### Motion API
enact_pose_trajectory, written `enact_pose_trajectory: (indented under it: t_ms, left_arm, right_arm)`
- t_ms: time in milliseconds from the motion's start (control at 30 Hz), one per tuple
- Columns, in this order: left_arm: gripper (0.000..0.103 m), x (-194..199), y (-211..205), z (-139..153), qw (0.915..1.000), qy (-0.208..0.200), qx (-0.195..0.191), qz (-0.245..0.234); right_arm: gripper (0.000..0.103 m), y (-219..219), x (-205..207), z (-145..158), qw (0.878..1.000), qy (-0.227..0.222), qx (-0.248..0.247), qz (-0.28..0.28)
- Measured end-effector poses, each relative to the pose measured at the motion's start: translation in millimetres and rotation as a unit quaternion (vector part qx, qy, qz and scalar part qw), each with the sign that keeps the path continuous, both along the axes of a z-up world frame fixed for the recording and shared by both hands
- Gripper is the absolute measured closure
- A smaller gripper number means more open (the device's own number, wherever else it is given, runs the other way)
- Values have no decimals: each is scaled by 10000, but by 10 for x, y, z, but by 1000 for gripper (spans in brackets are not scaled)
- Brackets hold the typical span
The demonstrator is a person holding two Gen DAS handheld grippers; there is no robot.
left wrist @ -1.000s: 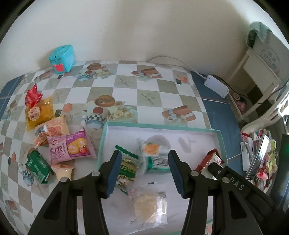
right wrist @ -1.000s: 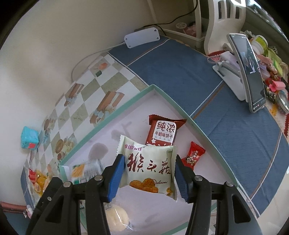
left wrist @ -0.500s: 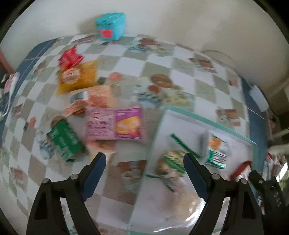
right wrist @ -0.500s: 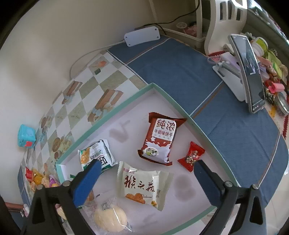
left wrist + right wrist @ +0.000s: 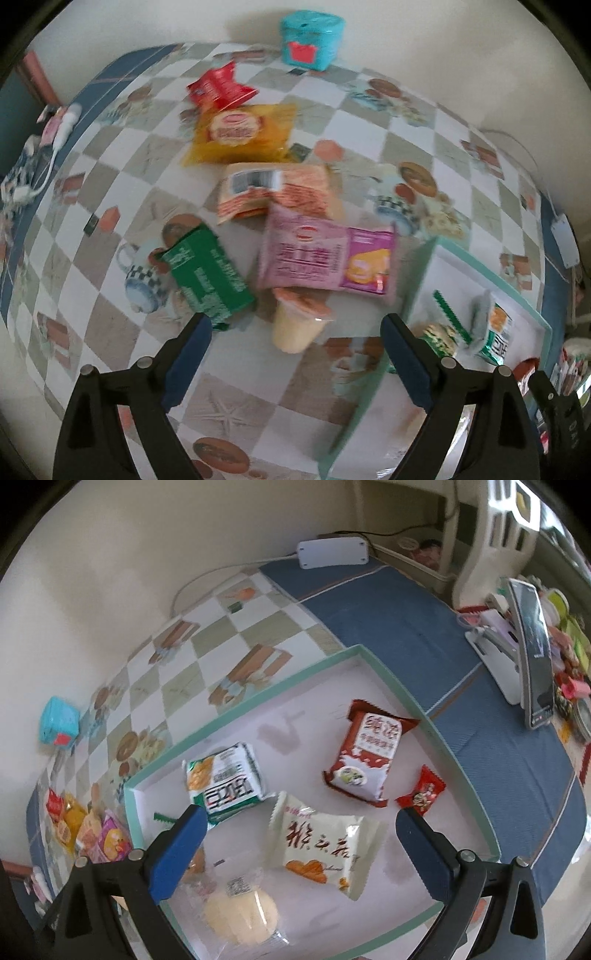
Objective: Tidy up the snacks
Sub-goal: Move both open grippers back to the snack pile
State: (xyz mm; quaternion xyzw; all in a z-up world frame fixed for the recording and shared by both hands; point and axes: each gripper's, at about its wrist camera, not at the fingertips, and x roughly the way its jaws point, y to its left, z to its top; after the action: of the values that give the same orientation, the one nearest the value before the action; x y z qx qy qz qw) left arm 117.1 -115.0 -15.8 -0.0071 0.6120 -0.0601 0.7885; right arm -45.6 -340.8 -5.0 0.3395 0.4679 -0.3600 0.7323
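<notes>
My left gripper (image 5: 295, 365) is open and empty, over the checkered cloth just short of a jelly cup (image 5: 297, 325). Beyond it lie a green pack (image 5: 208, 275), a pink pack (image 5: 327, 256), an orange pack (image 5: 273, 192), a yellow pack (image 5: 240, 134) and a red pack (image 5: 218, 86). The teal-rimmed tray (image 5: 458, 254) is at the right. My right gripper (image 5: 299, 853) is open and empty above the tray (image 5: 280, 686), over a white cookie pack (image 5: 321, 843). The tray also holds a green-white pack (image 5: 223, 777), a red milk-biscuit pack (image 5: 369, 751), a small red candy (image 5: 421, 788) and a round bun (image 5: 242, 917).
A teal box (image 5: 312, 38) stands by the wall. A white power strip (image 5: 332, 552) lies on the blue cloth (image 5: 424, 635). A phone on a stand (image 5: 532, 653) and small clutter stand at the right. A white cable (image 5: 55, 144) lies at the left edge.
My right gripper opened and let go of the white cookie pack, which now lies in the tray. My left gripper opened and swung left from the tray to the loose snacks.
</notes>
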Motion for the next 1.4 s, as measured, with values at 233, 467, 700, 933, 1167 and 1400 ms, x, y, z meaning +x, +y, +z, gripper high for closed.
enact_pose_trajectory:
  t_ms: [233,467,700,933,1167,1400]
  left_arm:
    - [10,99,364,44,9992,-123,49,379]
    - [10,171,824,53,9963,-128,38,854]
    - [10,214,1259,15,9905,-32,-155,1370]
    - [10,286,1514,-47,9869,60,-262,1590]
    - [10,366,1576,-130,9862,150,-378,1603]
    - [10,431,1434,-204,9888,229,-457,1402]
  right_arm:
    - [0,370,265,96,9979,6,-180,627]
    - [0,912,528,113,9886,85,-247,1481]
    - [0,1329,728,84,9777,146,-273,2078]
    - [0,1586,891,40,9693,29,-203,2451]
    - [0,1734,1054,-108,9622,17,-75,2722]
    - [0,1825,1194,-163,9544,-404,-22,2956]
